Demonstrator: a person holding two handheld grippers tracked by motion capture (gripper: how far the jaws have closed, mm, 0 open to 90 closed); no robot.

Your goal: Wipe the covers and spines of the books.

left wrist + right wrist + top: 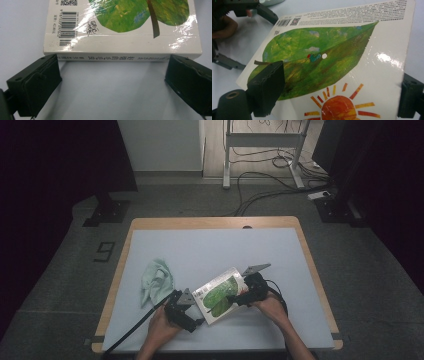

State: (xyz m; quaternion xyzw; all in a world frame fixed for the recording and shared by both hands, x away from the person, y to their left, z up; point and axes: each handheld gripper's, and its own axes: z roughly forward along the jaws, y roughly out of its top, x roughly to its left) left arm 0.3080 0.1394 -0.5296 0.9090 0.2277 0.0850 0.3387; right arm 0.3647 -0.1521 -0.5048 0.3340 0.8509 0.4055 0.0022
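High view: a book [220, 295] lies near the table's [280, 255] front edge, between both hands. Left hand-held gripper [112, 82] gapes wide at its spine, gripping nothing. Right hand-held gripper [342, 92] straddles the cover, jaws apart, not clamped.

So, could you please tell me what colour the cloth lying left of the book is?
The cloth is pale mint green, best seen in the high view.
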